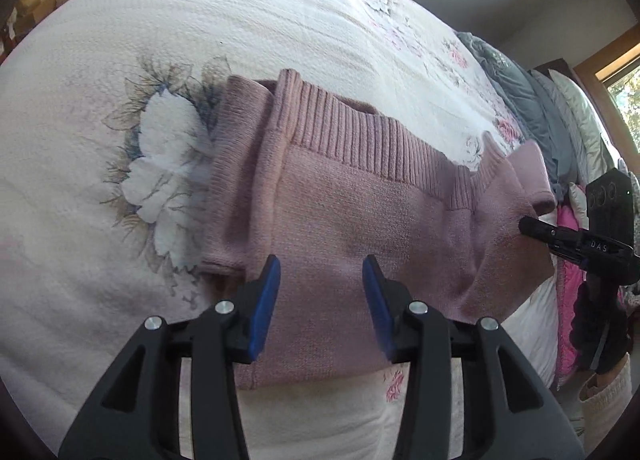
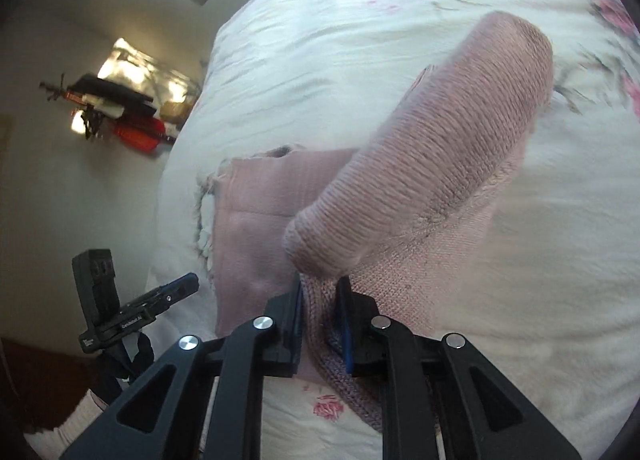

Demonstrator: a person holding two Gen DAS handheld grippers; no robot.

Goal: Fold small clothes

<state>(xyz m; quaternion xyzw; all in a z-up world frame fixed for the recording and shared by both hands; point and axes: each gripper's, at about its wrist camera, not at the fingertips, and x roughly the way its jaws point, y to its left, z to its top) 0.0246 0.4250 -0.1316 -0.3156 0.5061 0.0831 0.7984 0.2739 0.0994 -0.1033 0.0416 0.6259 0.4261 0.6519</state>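
left gripper [image 1: 322, 276] – spread | right gripper [image 2: 319, 300] – clamped on pink ribbed-knit sweater [image 1: 360, 196] | quilted floral bedspread [image 1: 200, 20]

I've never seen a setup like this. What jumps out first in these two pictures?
A dusty-pink knitted sweater lies across a white bedspread printed with flowers, filling the middle of the left view. Over its near edge hovers the left gripper, its blue-padded jaws open and empty. In the right view, the right gripper pinches a sweater edge, with a sleeve lying folded just beyond its tips.
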